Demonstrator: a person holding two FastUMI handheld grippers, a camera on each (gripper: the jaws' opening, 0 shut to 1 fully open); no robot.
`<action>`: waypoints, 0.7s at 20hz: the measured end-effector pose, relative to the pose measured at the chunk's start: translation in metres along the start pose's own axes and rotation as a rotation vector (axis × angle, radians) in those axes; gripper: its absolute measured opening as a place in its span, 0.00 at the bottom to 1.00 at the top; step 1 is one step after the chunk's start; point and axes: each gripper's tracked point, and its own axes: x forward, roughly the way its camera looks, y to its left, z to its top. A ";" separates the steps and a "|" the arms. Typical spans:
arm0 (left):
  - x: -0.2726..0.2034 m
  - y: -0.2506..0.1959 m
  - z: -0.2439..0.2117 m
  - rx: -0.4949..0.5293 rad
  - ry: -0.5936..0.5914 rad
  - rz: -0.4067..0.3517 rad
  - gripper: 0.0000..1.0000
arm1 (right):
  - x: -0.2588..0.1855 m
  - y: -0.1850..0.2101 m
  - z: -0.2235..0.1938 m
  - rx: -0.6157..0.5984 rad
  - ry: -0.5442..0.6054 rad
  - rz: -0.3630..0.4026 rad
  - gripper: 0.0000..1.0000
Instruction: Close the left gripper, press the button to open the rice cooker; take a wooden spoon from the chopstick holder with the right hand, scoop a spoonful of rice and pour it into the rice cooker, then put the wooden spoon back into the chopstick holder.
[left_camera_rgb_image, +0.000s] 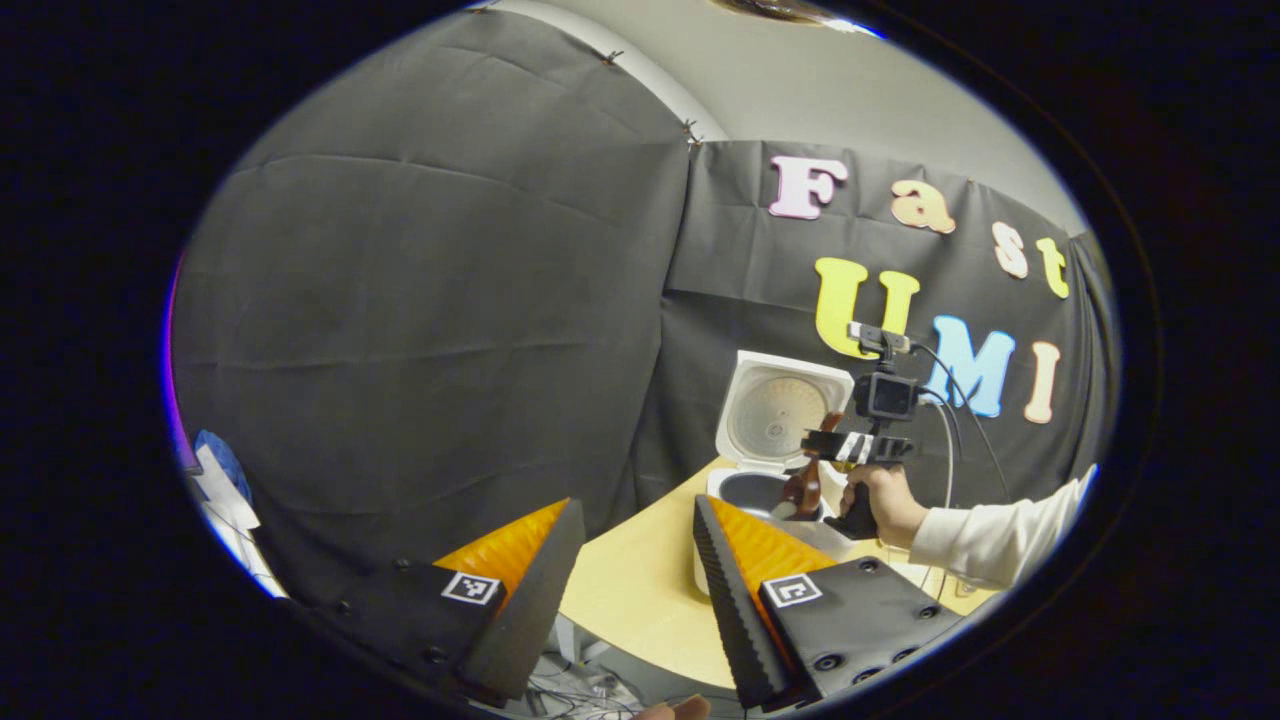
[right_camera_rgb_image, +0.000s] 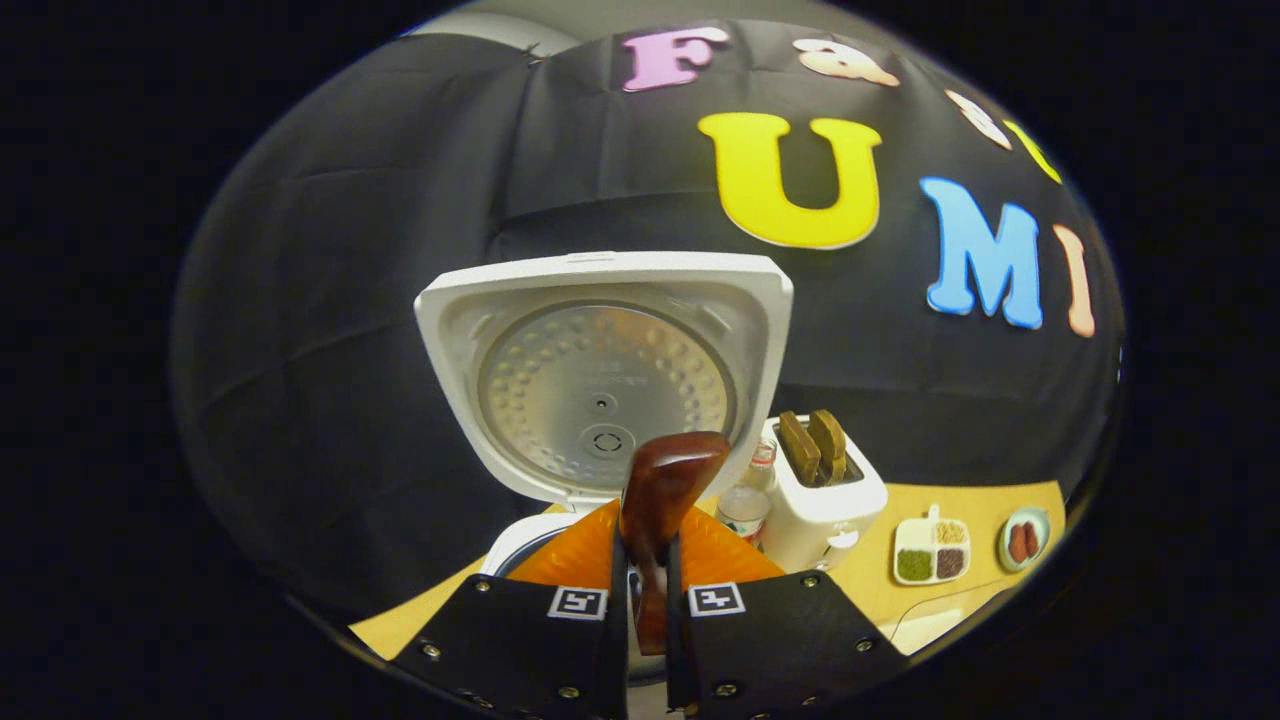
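Observation:
The white rice cooker (left_camera_rgb_image: 775, 420) stands on the table with its lid (right_camera_rgb_image: 600, 380) swung up, and its dark inner pot (left_camera_rgb_image: 750, 492) is exposed. My right gripper (right_camera_rgb_image: 648, 525) is shut on the brown wooden spoon (right_camera_rgb_image: 665, 480), whose broad end points forward at the lid, above the pot. From the left gripper view, a hand holds that right gripper (left_camera_rgb_image: 818, 443) beside the cooker, and the spoon (left_camera_rgb_image: 805, 490) hangs tilted over the pot. My left gripper (left_camera_rgb_image: 637, 505) stands open with nothing between its fingers, well back from the cooker, near the table's edge.
A white toaster (right_camera_rgb_image: 825, 500) with two slices and a small bottle (right_camera_rgb_image: 745, 505) stand right of the cooker. Farther right on the yellow table (right_camera_rgb_image: 870, 590) lie a divided dish (right_camera_rgb_image: 932, 550) and a small plate (right_camera_rgb_image: 1022, 540). A white sleeve (left_camera_rgb_image: 1000, 540) crosses the table's right side.

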 end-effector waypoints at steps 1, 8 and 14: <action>0.002 -0.002 0.000 -0.001 0.003 -0.003 0.81 | -0.001 0.007 0.002 -0.061 -0.015 0.008 0.16; 0.000 -0.003 0.005 0.002 -0.003 -0.003 0.81 | -0.011 0.023 0.014 -0.404 -0.126 -0.012 0.15; -0.005 -0.003 0.009 0.009 -0.015 0.004 0.81 | -0.021 0.033 0.006 -0.422 -0.110 0.028 0.15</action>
